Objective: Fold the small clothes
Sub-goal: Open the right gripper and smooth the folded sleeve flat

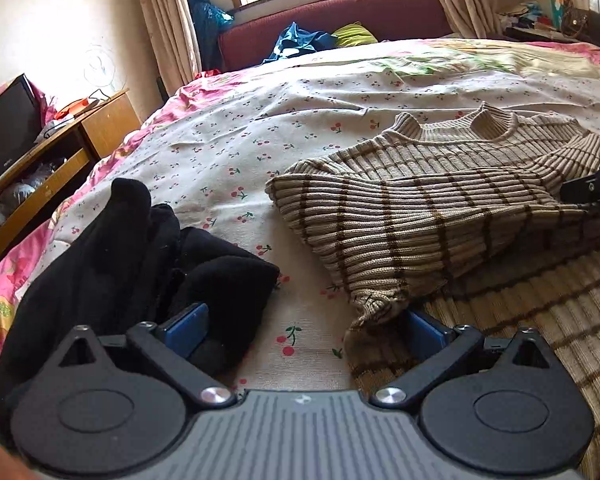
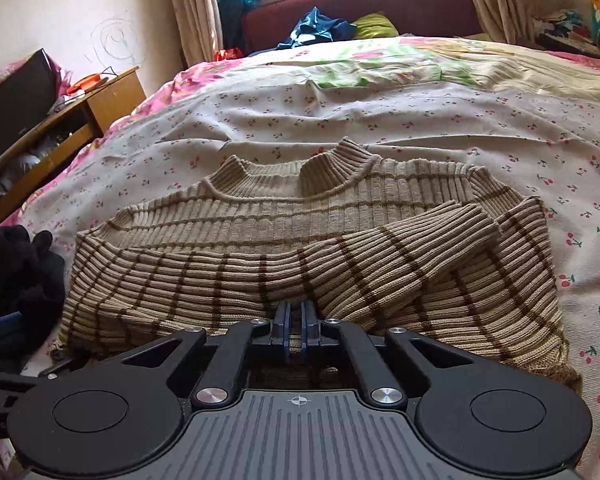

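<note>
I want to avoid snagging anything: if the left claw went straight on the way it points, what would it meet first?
Probably the bare cherry-print sheet, seen between the open fingers. The black garment lies just left of that line, the striped sweater just right; depth is unclear.

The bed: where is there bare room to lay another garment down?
Free: the cherry-print sheet beyond the striped beige knitted sweater's collar, and right of it. A narrow strip separates sweater and black garment pile. Crowded: the near edge, around both.
</note>
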The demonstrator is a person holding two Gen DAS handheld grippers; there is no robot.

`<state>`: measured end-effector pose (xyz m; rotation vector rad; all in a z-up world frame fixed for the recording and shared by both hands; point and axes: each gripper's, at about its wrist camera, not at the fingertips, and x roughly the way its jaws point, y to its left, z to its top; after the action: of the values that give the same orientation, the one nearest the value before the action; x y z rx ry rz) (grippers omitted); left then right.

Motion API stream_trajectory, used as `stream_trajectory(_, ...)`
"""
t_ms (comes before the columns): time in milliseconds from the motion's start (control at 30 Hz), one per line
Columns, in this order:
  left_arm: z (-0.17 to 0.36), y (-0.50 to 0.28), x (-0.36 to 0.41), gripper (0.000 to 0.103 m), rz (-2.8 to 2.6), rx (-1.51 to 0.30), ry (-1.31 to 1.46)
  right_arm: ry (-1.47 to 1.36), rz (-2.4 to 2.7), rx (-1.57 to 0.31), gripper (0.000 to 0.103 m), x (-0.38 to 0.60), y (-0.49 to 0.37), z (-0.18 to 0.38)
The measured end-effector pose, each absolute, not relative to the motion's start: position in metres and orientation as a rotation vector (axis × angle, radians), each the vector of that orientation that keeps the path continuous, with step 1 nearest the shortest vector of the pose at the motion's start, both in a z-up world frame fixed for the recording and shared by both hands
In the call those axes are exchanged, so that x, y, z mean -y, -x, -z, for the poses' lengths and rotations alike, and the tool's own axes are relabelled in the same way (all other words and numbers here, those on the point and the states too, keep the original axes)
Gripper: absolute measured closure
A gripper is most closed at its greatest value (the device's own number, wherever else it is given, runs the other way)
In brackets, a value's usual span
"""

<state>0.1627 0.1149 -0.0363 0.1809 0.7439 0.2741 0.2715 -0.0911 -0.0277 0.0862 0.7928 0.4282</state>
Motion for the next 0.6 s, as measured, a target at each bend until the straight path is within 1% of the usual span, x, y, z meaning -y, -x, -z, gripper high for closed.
stream_trajectory(33, 0.033, -0.160, -0.114, 0.000, -0.267, -0.734, -0.174, -0.075, -0.419, -0.791, 0.100, 0.092, -0.271, 0.025)
stream_trajectory(133, 0.019, -0.153, -0.112, 0.000, -0.254, -0.676, -0.137, -0.063, -0.435, -0.741, 0.088, 0.089, -0.261, 0.011)
stream_trajectory(233, 0.015, -0.162, -0.112, 0.000, -0.237, -0.671, -0.113, -0.065, -0.499, -0.710, 0.088, 0.082, -0.256, 0.002)
stream_trajectory(333, 0.025, -0.178, -0.117, 0.000, -0.247, -0.709, -0.088, -0.005, -0.470, -0.781, 0.089, 0.073, -0.268, 0.015)
stream_trajectory(367, 0.030, -0.183, -0.121, 0.000, -0.263, -0.738, -0.078, -0.004, -0.449, -0.807, 0.091, 0.075, -0.272, 0.022)
stream_trajectory(433, 0.038, -0.186, -0.128, 0.000, -0.279, -0.769, -0.078, -0.057, -0.463, -0.820, 0.091, 0.084, -0.273, 0.023)
stream_trajectory(600, 0.037, -0.171, -0.119, 0.000, -0.299, -0.735, -0.183, -0.073, -0.446, -0.794, 0.090, 0.106, -0.260, 0.010)
